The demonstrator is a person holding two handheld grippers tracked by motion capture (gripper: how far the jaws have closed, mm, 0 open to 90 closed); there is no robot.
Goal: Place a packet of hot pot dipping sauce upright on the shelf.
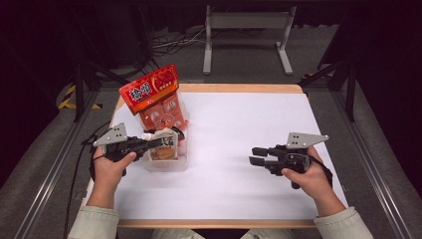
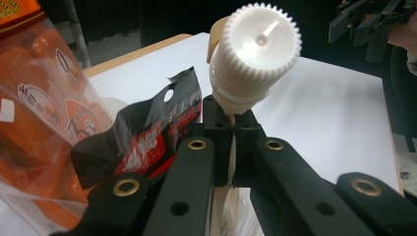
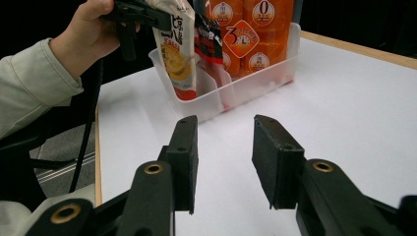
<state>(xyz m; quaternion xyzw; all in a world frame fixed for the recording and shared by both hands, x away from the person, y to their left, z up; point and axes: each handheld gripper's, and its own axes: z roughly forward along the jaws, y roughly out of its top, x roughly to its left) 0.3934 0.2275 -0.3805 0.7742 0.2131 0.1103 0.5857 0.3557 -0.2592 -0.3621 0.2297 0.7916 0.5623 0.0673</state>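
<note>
– What do the left tongs [image 2: 231, 147] have?

– A pouch [image 3: 177, 54] with a white cap [image 2: 255, 46]. The tongs pinch it tight just under the cap.

– Where is the pouch?

– Its bottom end is down in the clear bin [image 3: 231, 91], at the left side of the surface [image 1: 239, 144]. A big orange bag [image 1: 157, 97] stands in the bin behind it, and a small black packet [image 2: 147, 132] is just beside the pouch.

– And the right tongs [image 3: 223, 157]?

– They are partly open, with nothing in them. They hang above the white surface, well apart from the bin.
</note>
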